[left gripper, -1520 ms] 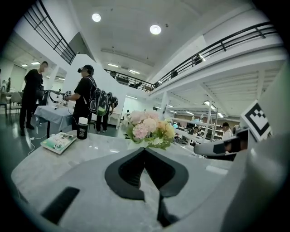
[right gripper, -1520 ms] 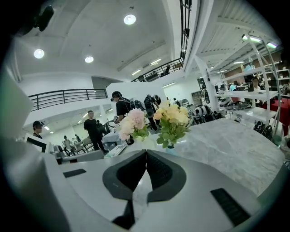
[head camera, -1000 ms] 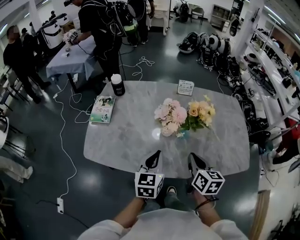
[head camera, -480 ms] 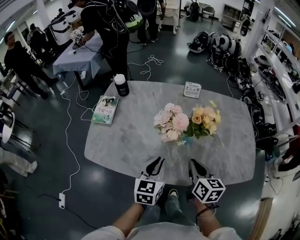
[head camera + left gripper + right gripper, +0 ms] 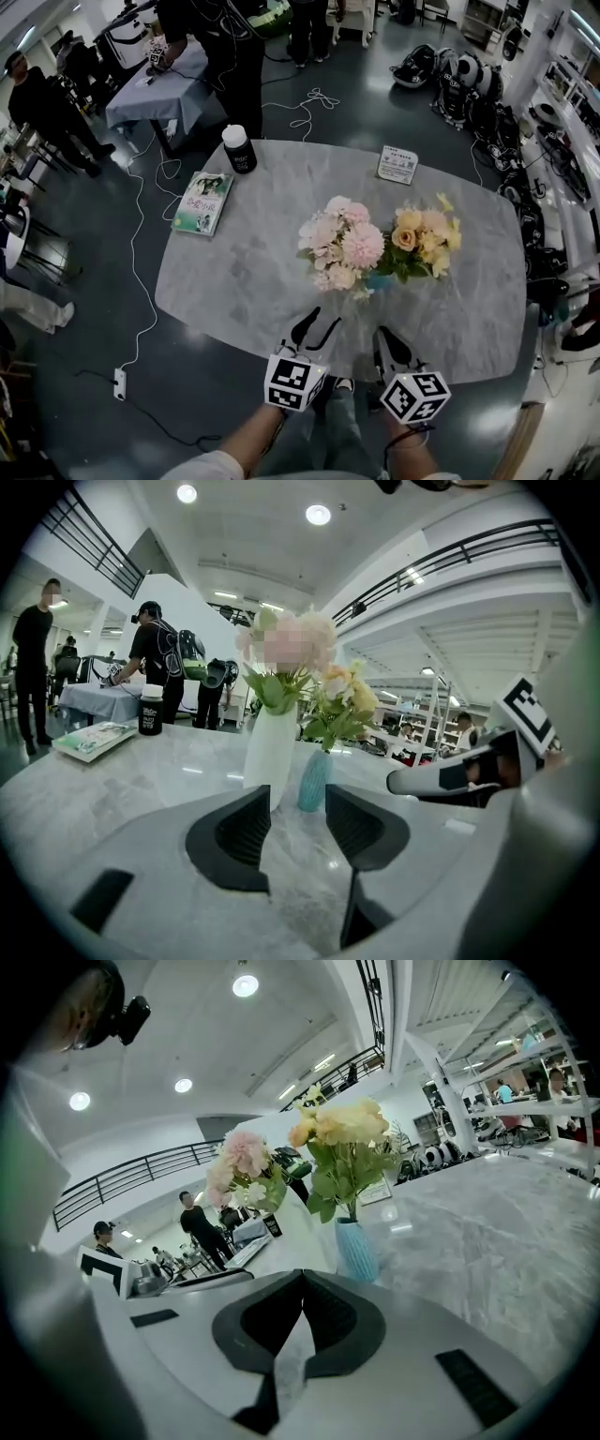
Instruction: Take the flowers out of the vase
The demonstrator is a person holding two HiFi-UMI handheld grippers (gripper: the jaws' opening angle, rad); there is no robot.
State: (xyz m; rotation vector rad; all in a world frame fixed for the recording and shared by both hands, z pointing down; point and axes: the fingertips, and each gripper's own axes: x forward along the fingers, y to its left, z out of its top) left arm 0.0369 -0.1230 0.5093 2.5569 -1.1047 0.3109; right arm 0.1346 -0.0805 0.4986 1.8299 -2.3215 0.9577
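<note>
You are in a big lab hall: cables [image 5: 314, 98] on the floor [image 5: 206, 394], gear [image 5: 450, 75] far right, people [image 5: 37, 98] by a far table [image 5: 155, 89].

I see the table [image 5: 234, 272] steeply from overhead; both gripper cameras sit low at its 6 o'clock edge, facing 12 toward flowers [image 5: 342, 248] that all three views share
</note>
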